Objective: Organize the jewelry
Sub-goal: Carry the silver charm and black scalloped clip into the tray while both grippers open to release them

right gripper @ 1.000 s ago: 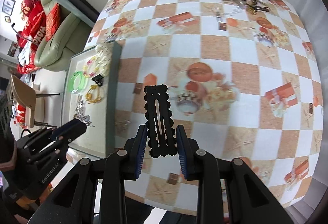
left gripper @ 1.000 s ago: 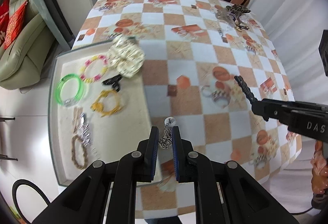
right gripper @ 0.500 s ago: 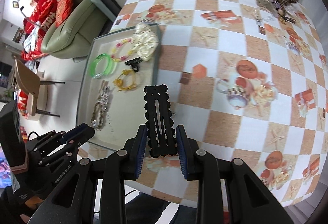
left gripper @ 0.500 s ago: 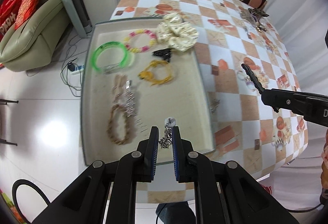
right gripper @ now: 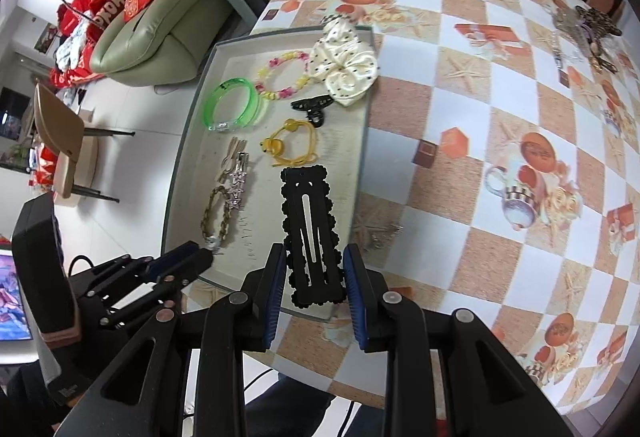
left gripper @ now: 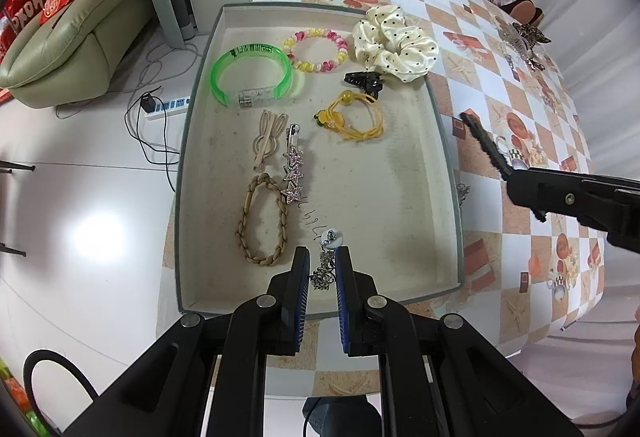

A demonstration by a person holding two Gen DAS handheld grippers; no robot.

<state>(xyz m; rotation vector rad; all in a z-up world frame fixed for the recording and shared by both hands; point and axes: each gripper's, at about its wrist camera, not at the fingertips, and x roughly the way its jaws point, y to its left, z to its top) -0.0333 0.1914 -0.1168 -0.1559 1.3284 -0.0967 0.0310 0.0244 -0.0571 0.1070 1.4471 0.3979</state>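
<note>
Over the tray's near end, by the table's left edge: left gripper, pinching a small silver charm that dangles from its pads. Right gripper, over the tray's near right rim, pinching a black scalloped clip by its long sides, most of the clip jutting forward.

Tray contents, near to far: braided band, star pin, beige clip, yellow tie, green bangle, bead bracelet, small black claw, scrunchie draped over the far right rim.

Risks:
- Charm, held by little: may slip early, or snag on the pads at release.
- Charm dropped where it hangs: may tangle with the braided band or the fine hooks beside it.
- Black clip released over the rim: may tip out onto the table.
- Grippers near each other: may collide.
</note>
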